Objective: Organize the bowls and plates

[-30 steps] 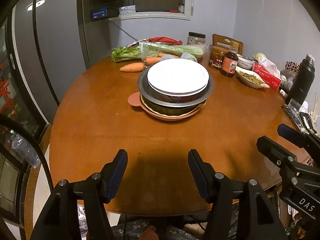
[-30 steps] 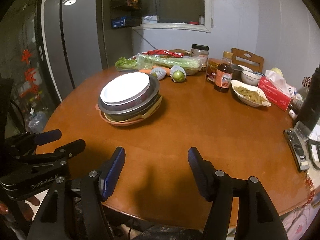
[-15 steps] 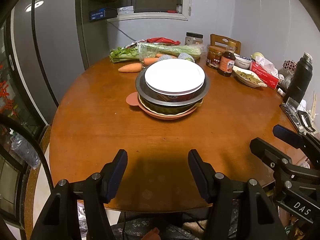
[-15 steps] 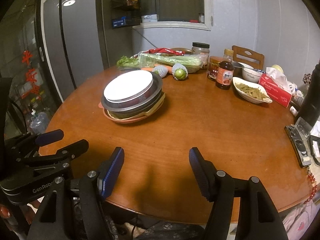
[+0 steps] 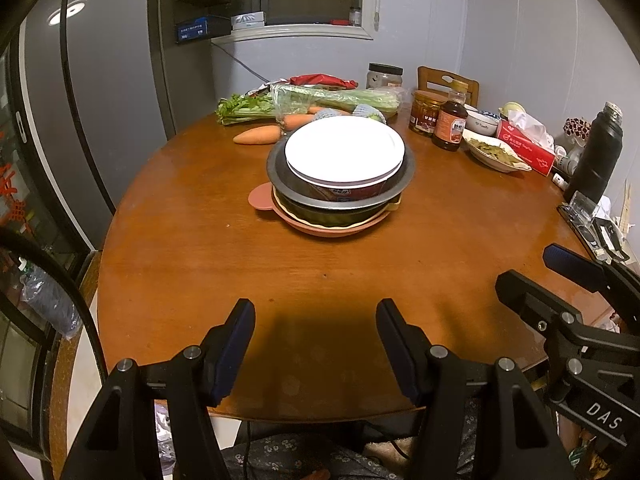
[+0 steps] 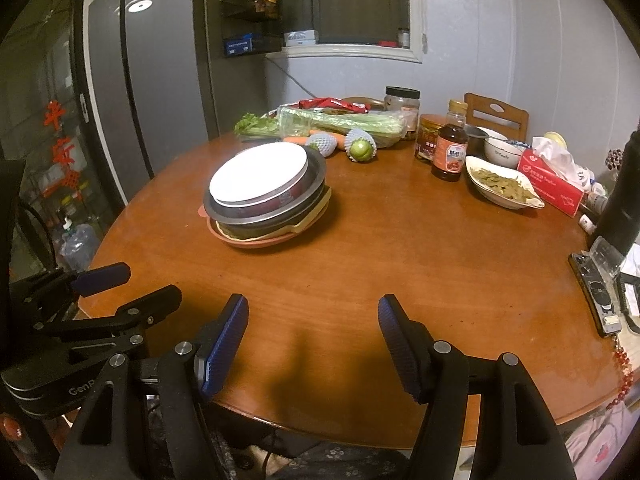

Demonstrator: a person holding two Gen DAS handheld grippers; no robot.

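The stack of plates and bowls point(image 5: 340, 184) stands near the middle of the round desk point(image 5: 200, 260), well apart from both grippers. Only its top member, a white plate point(image 5: 344, 147), shows in full. Below it, only rims are visible: a red-patterned bowl point(image 5: 344, 191), a grey metal basin point(image 5: 406, 176), a dark dish, a cream edge and a pink plate point(image 5: 332, 229) at the bottom. The contents of these lower vessels are hidden. The print on the red-patterned bowl is too small to read.

The left gripper point(image 5: 315, 344) hovers over the near desk edge with its jaws released and nothing between them. The right gripper point(image 6: 313, 340) is likewise spread wide and empty. In the left wrist view, the body of the right gripper carries the letters "DAS"; the rest is cut off. In the right wrist view, the left gripper body reads "Gen", the remainder hidden.

At the far side of the desk:
- A sauce bottle point(image 6: 450, 152) with an unreadable label.
- A white oval dish point(image 6: 502, 188) holding green vegetables.
- A red tissue box point(image 6: 554, 184).
- A glass jar point(image 6: 402, 106) with a black lid; contents unclear.
- Bagged celery point(image 5: 332, 98) and carrots point(image 5: 258, 135).

A black flask point(image 5: 598, 156) is cut off at the right edge of the right wrist view.
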